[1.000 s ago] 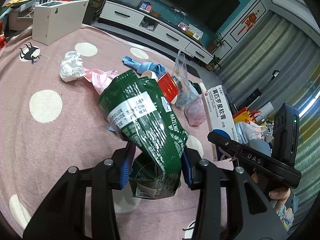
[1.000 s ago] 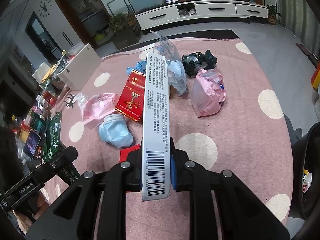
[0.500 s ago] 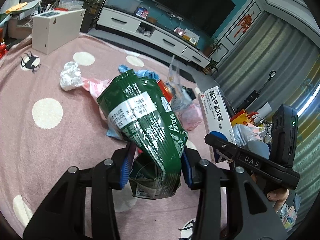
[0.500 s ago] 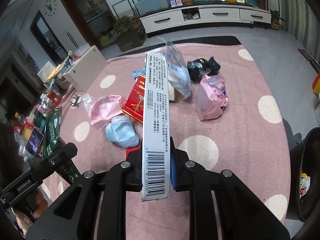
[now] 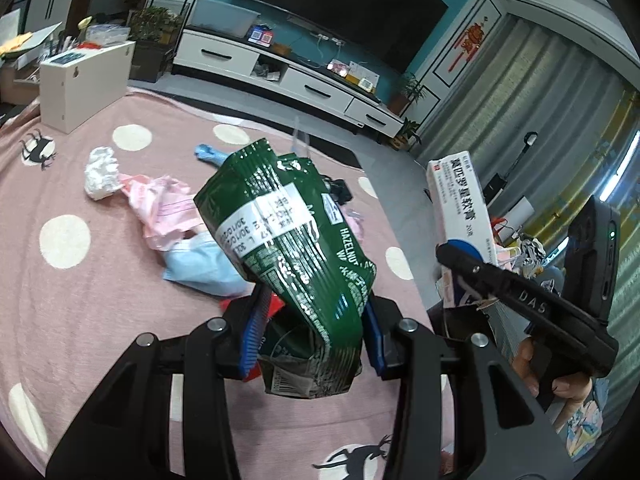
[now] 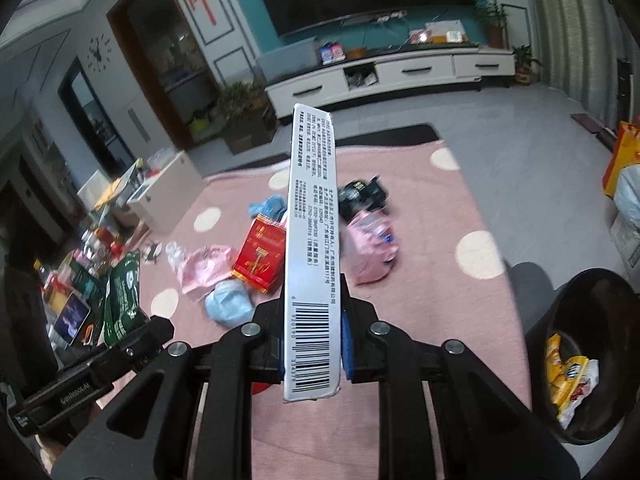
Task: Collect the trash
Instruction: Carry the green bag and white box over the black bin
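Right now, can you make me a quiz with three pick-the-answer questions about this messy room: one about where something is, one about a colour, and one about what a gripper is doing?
1. Where is the black bin?
A. on the TV stand
B. at the right edge of the pink rug
C. on the white box

2. What colour is the snack bag in the left gripper?
A. green
B. yellow
C. purple

3. What is the right gripper doing?
A. hanging open
B. squeezing a mask
C. shut on a long white box

Answers:
1 B, the bin stands low on the right beside the rug.
2 A, the shiny bag is dark green with a white label.
3 C, both blue pads press the box's sides near its barcode.
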The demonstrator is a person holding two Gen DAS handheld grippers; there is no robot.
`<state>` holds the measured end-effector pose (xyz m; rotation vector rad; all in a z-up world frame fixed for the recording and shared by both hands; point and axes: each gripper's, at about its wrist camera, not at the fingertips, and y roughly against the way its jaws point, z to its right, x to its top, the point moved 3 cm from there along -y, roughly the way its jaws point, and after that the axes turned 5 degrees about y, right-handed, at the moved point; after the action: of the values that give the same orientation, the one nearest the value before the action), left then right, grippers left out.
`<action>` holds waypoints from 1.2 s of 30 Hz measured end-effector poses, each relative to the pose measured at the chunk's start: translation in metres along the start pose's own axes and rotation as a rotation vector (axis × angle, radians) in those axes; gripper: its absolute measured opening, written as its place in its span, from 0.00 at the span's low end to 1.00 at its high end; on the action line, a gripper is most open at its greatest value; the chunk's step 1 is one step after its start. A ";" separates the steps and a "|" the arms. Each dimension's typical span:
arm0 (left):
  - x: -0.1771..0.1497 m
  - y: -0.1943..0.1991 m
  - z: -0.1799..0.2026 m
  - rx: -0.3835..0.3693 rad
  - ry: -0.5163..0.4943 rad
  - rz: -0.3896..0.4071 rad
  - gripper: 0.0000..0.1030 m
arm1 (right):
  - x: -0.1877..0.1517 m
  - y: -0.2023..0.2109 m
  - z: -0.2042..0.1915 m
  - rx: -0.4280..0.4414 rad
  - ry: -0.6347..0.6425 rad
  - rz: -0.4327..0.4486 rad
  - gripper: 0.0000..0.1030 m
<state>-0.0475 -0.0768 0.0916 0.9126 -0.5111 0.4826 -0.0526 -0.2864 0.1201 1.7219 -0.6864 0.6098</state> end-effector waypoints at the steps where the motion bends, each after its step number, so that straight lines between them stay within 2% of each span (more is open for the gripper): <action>1: 0.000 -0.001 0.005 -0.004 -0.007 -0.001 0.42 | 0.001 0.003 0.003 -0.010 -0.003 0.009 0.20; 7: -0.007 -0.017 0.035 -0.023 -0.047 -0.024 0.42 | 0.003 0.018 0.014 -0.060 -0.006 0.046 0.20; 21: -0.014 -0.058 0.089 -0.033 -0.156 -0.063 0.42 | 0.002 0.041 0.035 -0.081 -0.035 0.092 0.20; 28: -0.027 -0.085 0.122 -0.047 -0.231 -0.104 0.42 | 0.002 0.063 0.068 -0.157 -0.102 0.142 0.20; 36: -0.045 -0.117 0.160 -0.080 -0.309 -0.159 0.42 | -0.006 0.075 0.115 -0.266 -0.226 0.154 0.20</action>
<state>-0.0472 -0.2794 0.0745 0.9472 -0.7263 0.1748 -0.1045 -0.4126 0.1387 1.5104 -1.0199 0.4098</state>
